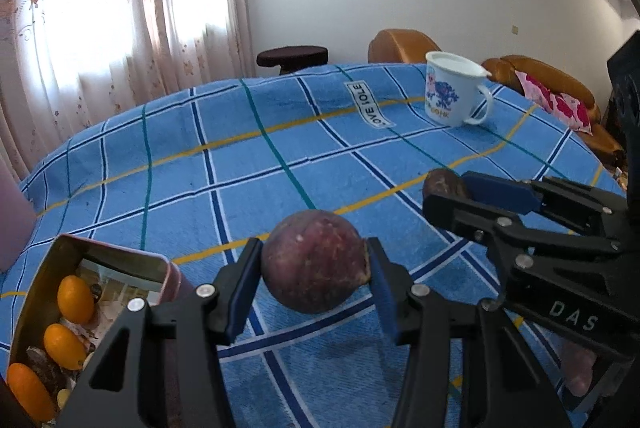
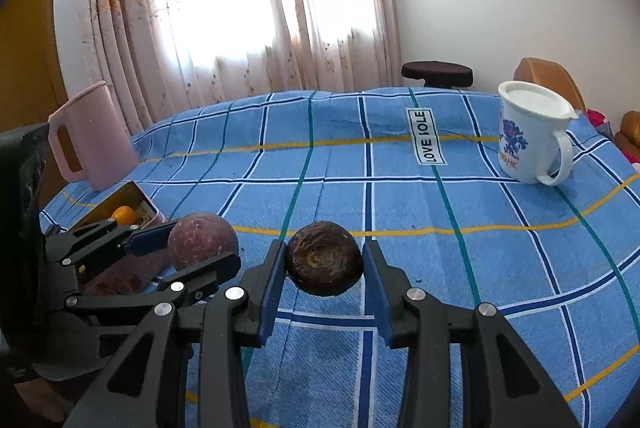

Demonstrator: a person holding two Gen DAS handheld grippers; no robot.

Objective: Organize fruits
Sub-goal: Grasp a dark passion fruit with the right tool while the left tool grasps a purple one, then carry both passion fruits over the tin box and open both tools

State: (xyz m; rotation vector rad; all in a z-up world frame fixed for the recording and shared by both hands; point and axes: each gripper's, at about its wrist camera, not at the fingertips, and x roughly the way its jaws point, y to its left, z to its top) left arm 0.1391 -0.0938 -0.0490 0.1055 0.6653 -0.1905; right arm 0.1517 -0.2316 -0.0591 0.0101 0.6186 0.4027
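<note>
My left gripper (image 1: 314,282) is shut on a round purple-red passion fruit (image 1: 314,260) just above the blue checked cloth. My right gripper (image 2: 324,278) is shut on a darker brown passion fruit (image 2: 325,264). Each gripper shows in the other's view: the right one (image 1: 460,193) with its dark fruit (image 1: 442,183), the left one (image 2: 188,250) with its purple fruit (image 2: 200,240). A gold tin box (image 1: 48,292) at the left holds several orange kumquats (image 1: 75,300); it also shows in the right wrist view (image 2: 132,201).
A white enamel mug (image 1: 454,89) with a lid stands at the far right of the table; it also shows in the right wrist view (image 2: 528,131). A pink jug (image 2: 90,137) stands at the far left edge. A dark stool (image 1: 292,57) and orange sofa (image 1: 552,79) lie beyond the table.
</note>
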